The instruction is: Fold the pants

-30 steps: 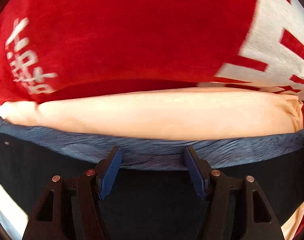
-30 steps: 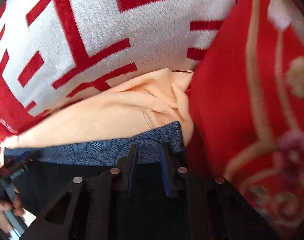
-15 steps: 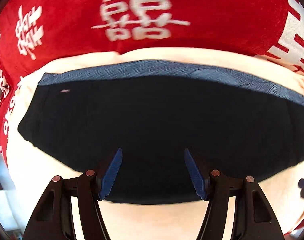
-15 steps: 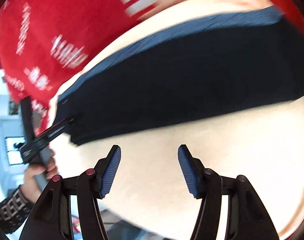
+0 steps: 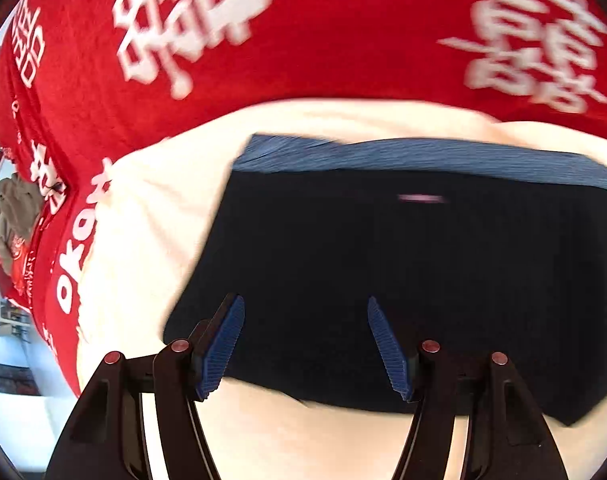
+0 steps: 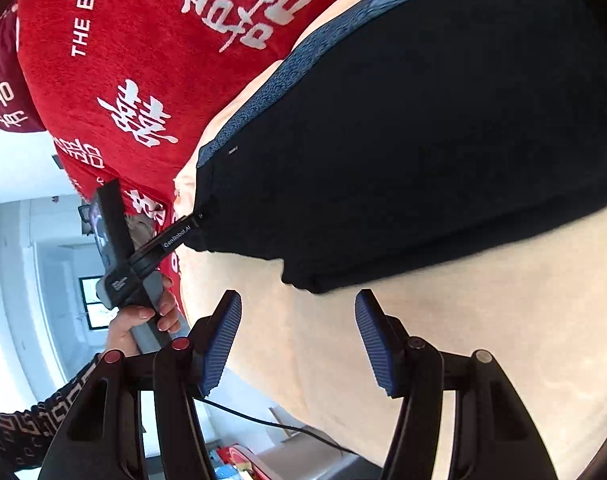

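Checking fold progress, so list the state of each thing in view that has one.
pants: folded into a flat dark rectangle, blue waistband along the far edge, lying on the cream sheet.
cream sheet: spread flat under the pants.
red blanket: spread out beyond the sheet.
left gripper: open, empty, over the pants' near edge.
right gripper: open, empty, over bare sheet.
person's hand: gripping the left gripper's handle.

Both my hand-held grippers gape empty: left hand-held gripper (image 5: pixel 305 344) angled steeply down, right hand-held gripper (image 6: pixel 297 340) tilted shallower.
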Action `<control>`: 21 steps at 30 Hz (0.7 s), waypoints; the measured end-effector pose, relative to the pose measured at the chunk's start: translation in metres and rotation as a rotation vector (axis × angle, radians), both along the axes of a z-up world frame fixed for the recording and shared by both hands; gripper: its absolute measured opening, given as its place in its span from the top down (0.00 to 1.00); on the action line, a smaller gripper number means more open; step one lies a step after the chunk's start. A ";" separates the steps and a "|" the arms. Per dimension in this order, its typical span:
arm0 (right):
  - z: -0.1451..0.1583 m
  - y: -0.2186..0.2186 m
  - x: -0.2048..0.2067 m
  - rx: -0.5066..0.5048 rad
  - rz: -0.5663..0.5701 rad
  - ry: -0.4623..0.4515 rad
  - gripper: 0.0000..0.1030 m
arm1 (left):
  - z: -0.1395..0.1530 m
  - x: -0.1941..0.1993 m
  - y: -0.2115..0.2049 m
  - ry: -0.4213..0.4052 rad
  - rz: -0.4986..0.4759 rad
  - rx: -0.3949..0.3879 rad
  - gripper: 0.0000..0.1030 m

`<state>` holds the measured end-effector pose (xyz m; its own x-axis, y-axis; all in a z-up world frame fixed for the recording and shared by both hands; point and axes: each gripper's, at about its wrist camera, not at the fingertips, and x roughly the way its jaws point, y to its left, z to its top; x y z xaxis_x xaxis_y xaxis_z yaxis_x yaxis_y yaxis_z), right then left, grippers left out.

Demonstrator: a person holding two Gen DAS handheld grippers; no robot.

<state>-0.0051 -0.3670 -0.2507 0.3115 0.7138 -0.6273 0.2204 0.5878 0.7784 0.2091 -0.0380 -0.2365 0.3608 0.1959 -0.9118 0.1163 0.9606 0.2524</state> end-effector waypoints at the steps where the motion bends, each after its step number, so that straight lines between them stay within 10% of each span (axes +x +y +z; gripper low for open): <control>1: -0.004 0.000 0.002 0.006 -0.008 0.004 0.38 | -0.008 0.006 0.011 0.002 0.007 -0.006 0.32; 3: -0.011 0.006 0.007 0.029 -0.025 -0.001 0.38 | -0.012 0.008 0.025 -0.021 0.003 -0.038 0.15; 10: -0.024 0.003 0.015 0.107 -0.104 0.005 0.39 | -0.023 0.013 0.065 0.003 0.041 -0.234 0.07; 13: -0.025 0.000 0.027 0.079 -0.129 0.059 0.91 | -0.022 0.015 0.064 0.000 -0.007 -0.204 0.07; 21: -0.011 0.015 -0.001 -0.044 -0.093 0.047 0.92 | -0.022 0.010 0.058 0.001 -0.143 -0.134 0.07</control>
